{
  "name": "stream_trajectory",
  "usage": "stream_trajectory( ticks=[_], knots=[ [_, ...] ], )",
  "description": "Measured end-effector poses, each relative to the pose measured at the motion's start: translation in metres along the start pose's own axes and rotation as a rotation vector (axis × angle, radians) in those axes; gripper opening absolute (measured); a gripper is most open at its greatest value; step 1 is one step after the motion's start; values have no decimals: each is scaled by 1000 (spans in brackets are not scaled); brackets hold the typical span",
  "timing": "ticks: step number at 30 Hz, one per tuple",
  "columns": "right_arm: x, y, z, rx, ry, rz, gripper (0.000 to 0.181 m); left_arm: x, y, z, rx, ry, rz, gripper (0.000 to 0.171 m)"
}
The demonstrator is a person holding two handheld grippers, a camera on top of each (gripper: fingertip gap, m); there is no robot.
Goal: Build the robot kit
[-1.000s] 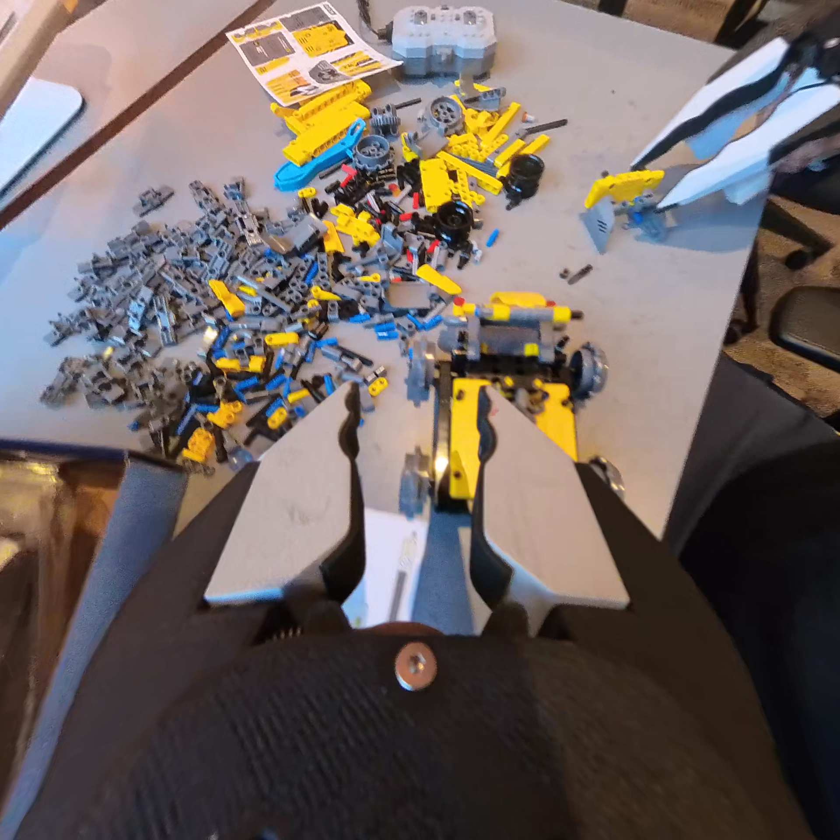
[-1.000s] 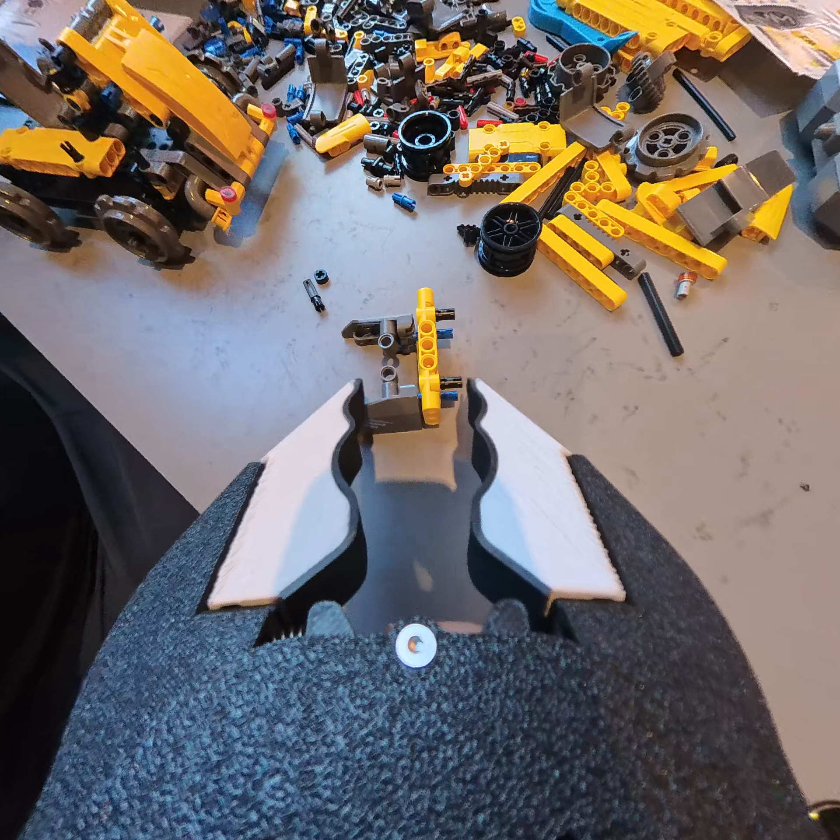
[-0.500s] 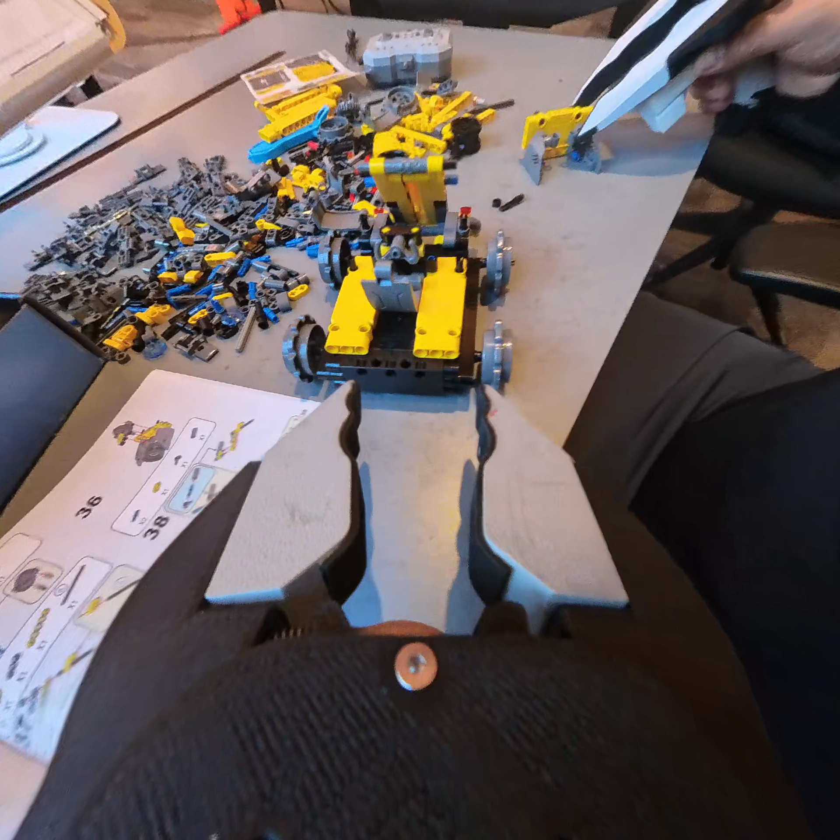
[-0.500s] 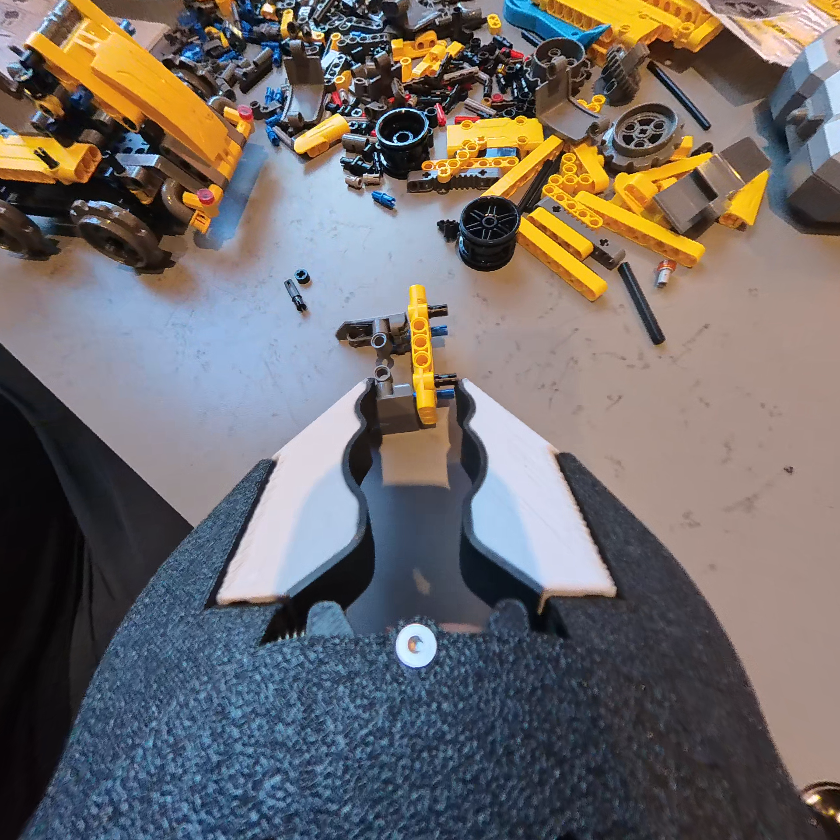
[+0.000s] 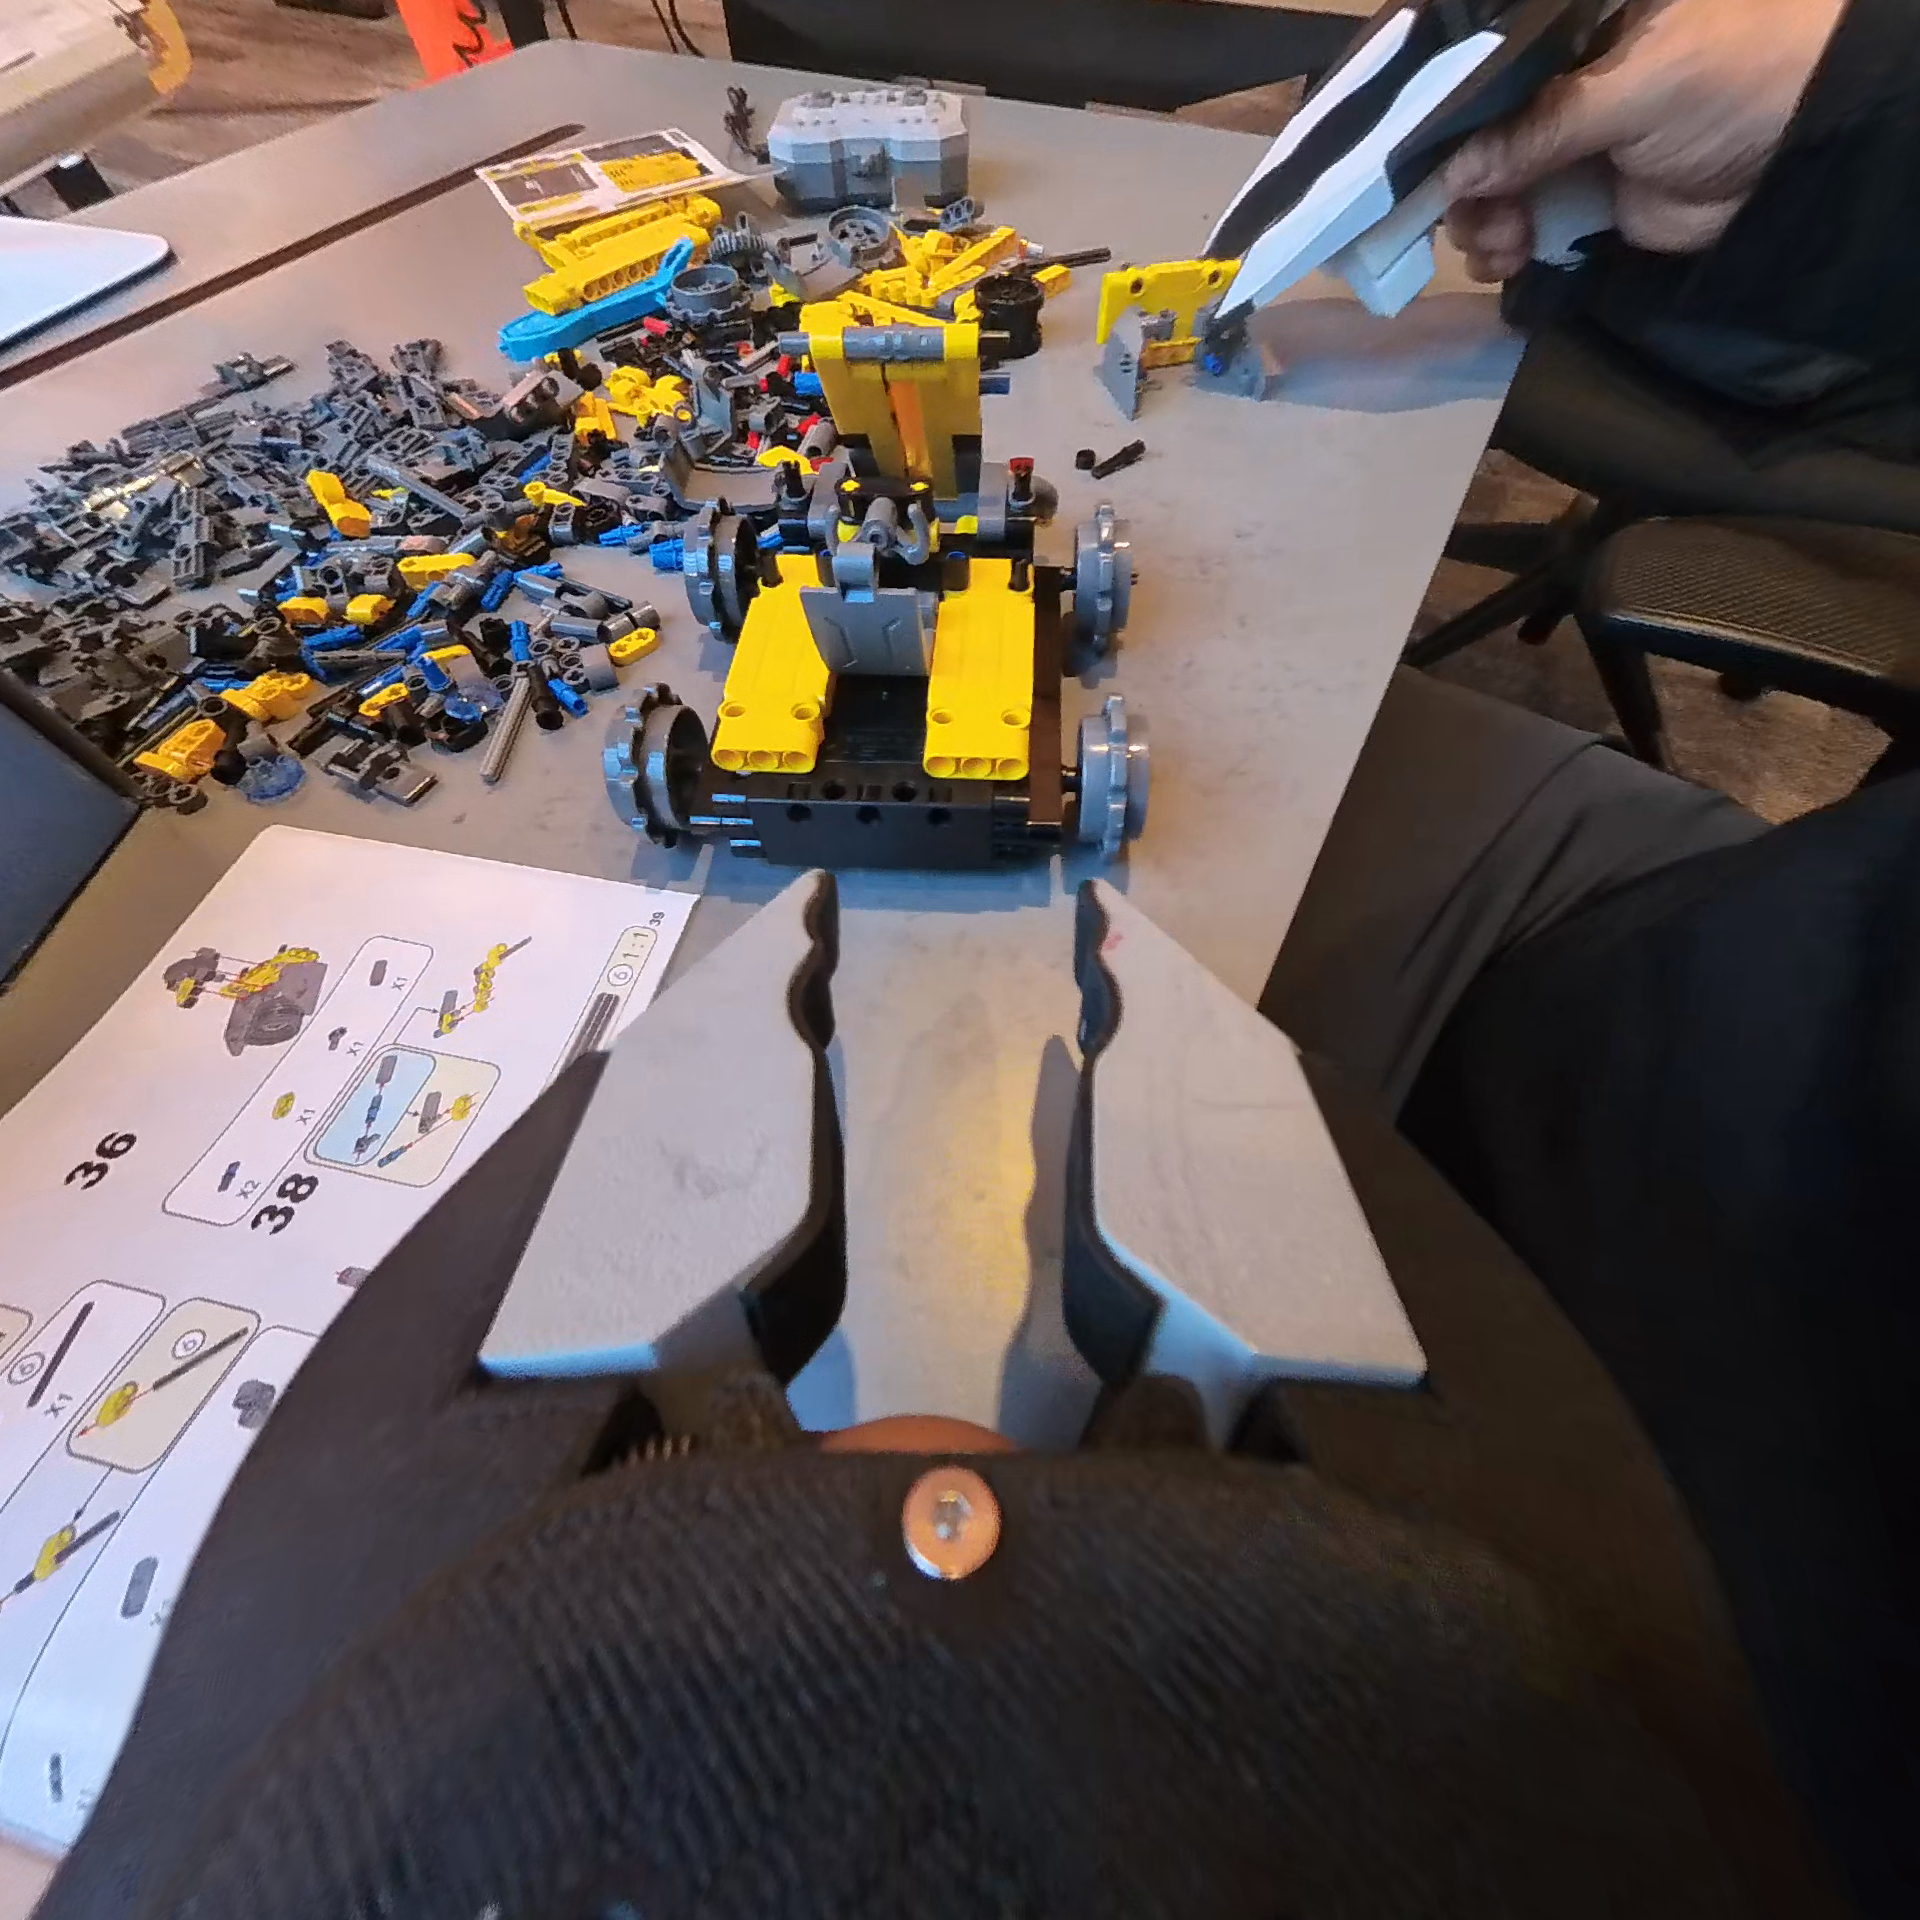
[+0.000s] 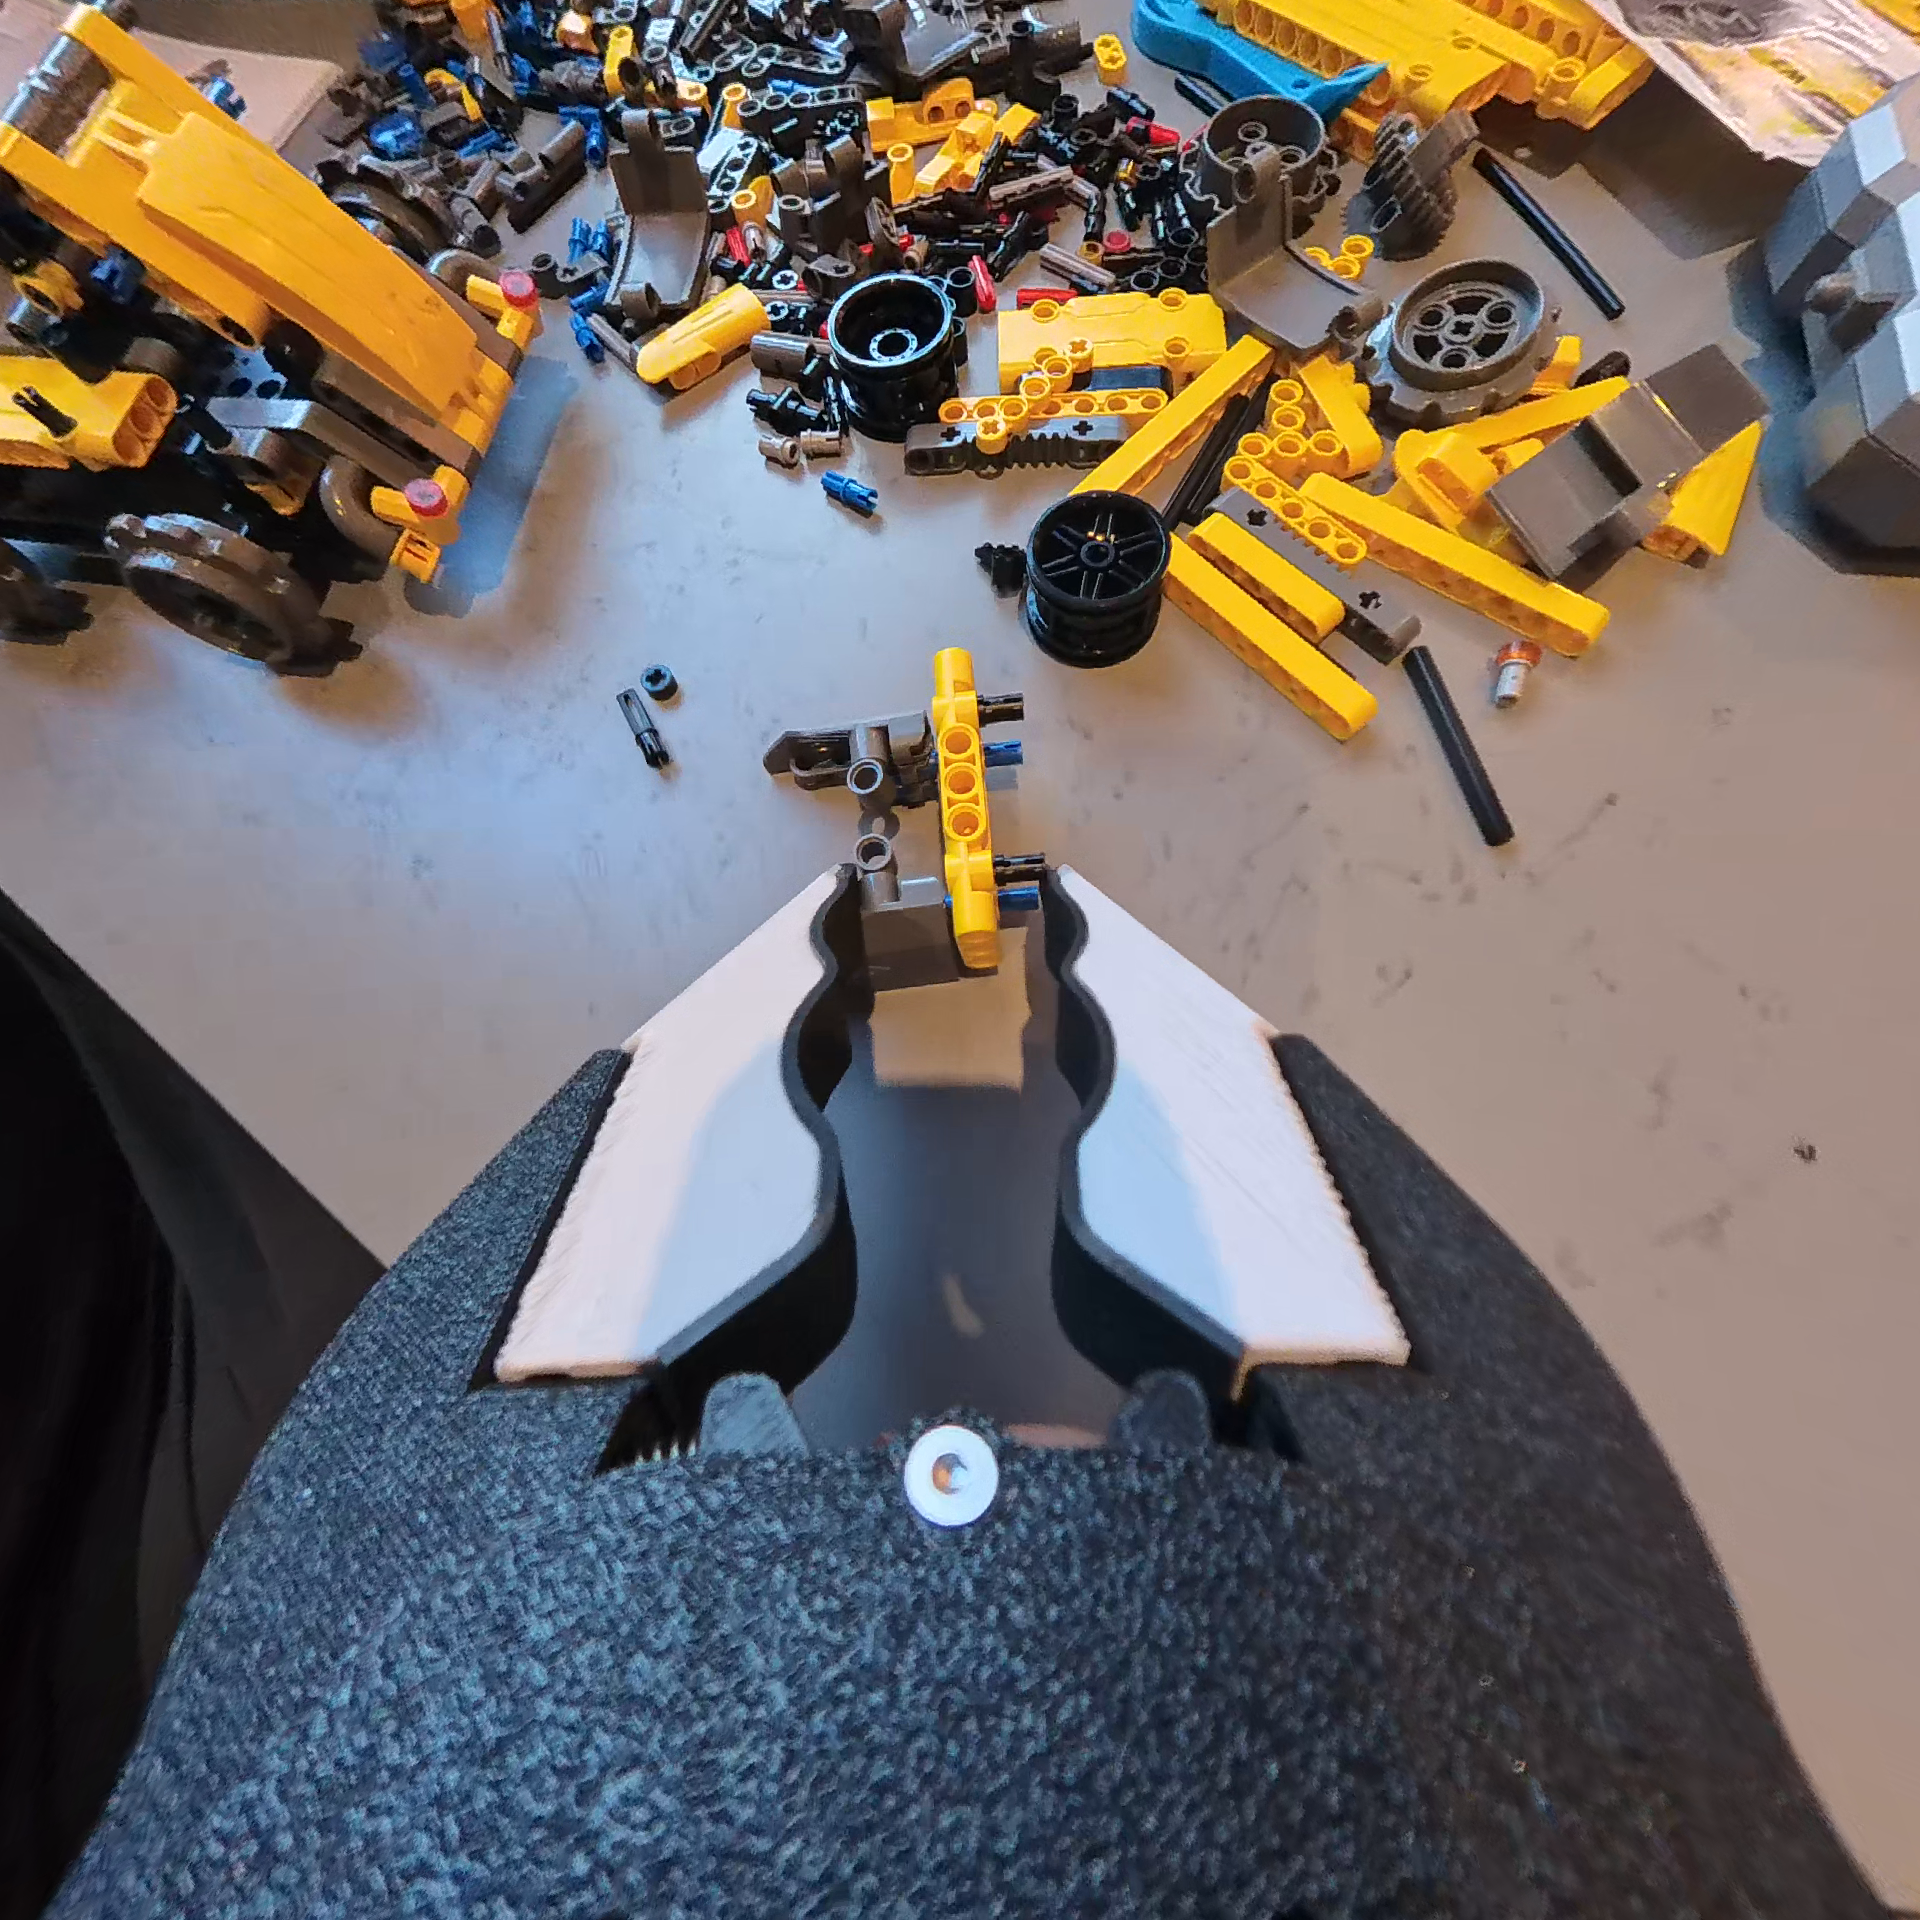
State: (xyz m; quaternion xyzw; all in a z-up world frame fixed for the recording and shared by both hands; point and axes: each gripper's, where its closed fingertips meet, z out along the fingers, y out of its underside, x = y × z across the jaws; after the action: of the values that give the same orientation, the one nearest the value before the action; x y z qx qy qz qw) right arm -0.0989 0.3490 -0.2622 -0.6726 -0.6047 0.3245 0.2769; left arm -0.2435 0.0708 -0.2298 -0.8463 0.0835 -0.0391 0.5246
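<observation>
The right gripper holds a small subassembly near the table edge; its yellow beam, with black and blue pins, points away from the fingers. The left gripper is wide, empty, just behind the vehicle.

Instruction sheet cut by left edge and hidden under left gripper, half-built vehicle cropped at left, grey block cropped right, small sub-assembly base hidden between fingers.
</observation>
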Motion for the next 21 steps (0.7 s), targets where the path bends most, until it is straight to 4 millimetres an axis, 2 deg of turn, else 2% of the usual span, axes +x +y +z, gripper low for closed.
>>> stream_trajectory(
  ticks=[10,21],
  knots=[
    [-3,-6,8,16,-36,6,35,-3,5,-3,-10,17,-33,40],
    [-6,-9,3,57,-44,-2,37,-6,10,-1,-43,10,-61,39]
  ],
)
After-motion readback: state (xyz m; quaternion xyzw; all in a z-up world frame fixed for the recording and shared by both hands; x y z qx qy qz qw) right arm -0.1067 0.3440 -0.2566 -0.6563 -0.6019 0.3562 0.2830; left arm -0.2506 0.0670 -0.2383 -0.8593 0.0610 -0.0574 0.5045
